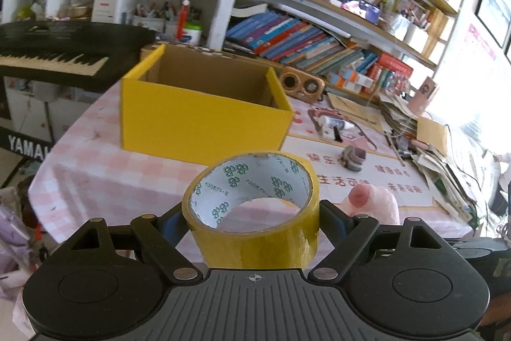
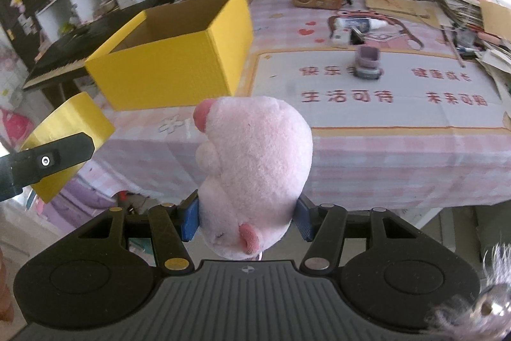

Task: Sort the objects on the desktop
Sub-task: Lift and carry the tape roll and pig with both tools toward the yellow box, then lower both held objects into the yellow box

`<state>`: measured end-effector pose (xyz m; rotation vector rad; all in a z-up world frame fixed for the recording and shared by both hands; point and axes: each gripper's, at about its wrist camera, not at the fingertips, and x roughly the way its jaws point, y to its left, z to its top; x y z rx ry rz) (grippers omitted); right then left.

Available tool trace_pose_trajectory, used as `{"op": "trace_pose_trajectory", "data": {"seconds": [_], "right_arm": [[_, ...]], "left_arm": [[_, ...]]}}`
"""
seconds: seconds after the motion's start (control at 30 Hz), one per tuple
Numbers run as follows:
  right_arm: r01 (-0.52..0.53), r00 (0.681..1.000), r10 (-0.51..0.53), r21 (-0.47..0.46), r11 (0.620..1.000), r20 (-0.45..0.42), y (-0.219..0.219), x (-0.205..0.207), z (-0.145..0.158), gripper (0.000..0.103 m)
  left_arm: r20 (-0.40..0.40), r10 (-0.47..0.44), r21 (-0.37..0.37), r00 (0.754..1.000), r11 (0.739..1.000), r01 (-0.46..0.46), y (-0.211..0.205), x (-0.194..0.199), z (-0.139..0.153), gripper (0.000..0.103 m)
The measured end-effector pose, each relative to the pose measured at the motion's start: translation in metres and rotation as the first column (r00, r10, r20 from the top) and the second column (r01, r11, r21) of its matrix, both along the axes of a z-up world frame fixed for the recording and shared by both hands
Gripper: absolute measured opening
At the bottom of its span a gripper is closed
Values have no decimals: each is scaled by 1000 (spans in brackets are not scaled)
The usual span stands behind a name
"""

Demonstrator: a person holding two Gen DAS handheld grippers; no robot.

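A roll of yellow tape (image 1: pixel 252 213) is clamped in the left gripper (image 1: pixel 252 222) and a pink plush toy (image 2: pixel 252 174) in the right gripper (image 2: pixel 247 219), both held near the open yellow box (image 1: pixel 198 114), apparently for dropping in.

Bright daylight floods in from the far right, blowing out that edge, while fisheye curvature bends the slightly blurred bookshelves (image 1: pixel 335 21).

A black keyboard (image 1: pixel 57 53) stands left of the table, crowded bookshelves (image 1: pixel 319 31) behind, a wooden speaker (image 1: pixel 301 82) beneath.

Yellow tape roll (image 1: pixel 252 213), pink plush pig (image 2: pixel 255 168), yellow box (image 1: pixel 204 114), pink-checked tablecloth (image 1: pixel 95 178).
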<state>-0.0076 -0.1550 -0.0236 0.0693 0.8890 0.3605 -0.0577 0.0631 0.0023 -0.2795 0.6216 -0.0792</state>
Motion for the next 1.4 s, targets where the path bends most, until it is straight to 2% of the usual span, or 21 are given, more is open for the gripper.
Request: {"op": "trace_pose_trajectory", "data": {"seconds": [0.47, 1.0, 1.4], "right_arm": [[-125, 992, 125, 0, 992, 13, 44, -7, 1, 55], [-171, 985, 171, -10, 985, 23, 59, -5, 4, 55], [-181, 983, 181, -21, 983, 33, 58, 12, 5, 55]], "left_arm": [[8, 89, 12, 996, 996, -89, 29, -24, 2, 86], [9, 113, 10, 994, 993, -113, 41, -24, 4, 86], [15, 112, 26, 994, 993, -113, 42, -7, 6, 86]]}}
